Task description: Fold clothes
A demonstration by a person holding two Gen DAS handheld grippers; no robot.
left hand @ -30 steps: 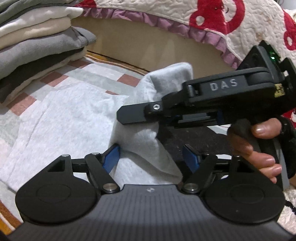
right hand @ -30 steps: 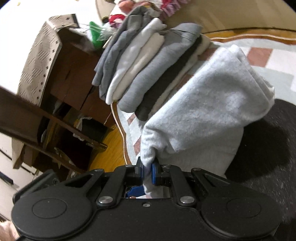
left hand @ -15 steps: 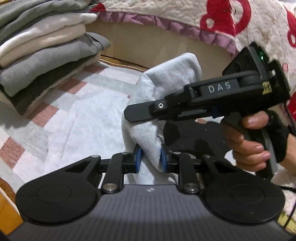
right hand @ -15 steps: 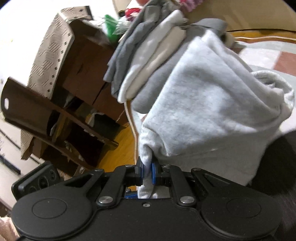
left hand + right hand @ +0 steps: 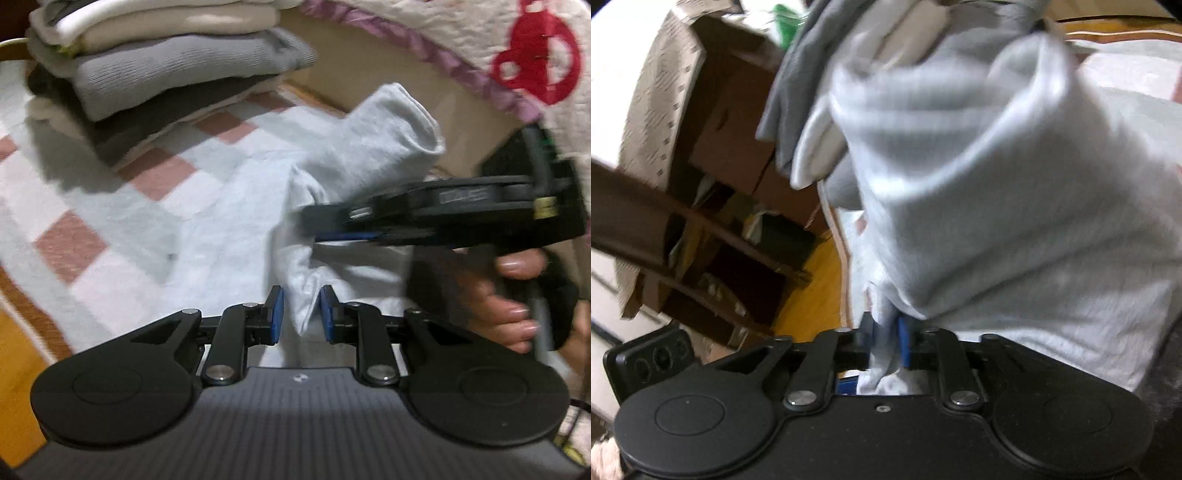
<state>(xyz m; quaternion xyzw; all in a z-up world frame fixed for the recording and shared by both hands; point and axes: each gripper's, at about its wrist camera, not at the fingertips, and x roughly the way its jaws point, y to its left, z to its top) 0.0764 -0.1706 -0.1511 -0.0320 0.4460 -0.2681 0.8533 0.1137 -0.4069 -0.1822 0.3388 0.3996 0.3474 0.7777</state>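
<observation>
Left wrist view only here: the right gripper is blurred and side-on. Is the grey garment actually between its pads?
Observer: Yes. The right wrist view shows the grey garment bunched between the pads of the right gripper, whose jaws have just been opening.
Operator: What lies beyond the folded pile?
Observer: A dark brown shelf holding clutter, beside the folded pile, with bare wooden floor in front of it.

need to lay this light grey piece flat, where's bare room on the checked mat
Free: the checked mat between the folded stack and the light grey garment, running toward the wood floor. Crowded: right side, where the right gripper and hand hold cloth beside the quilt.
</observation>
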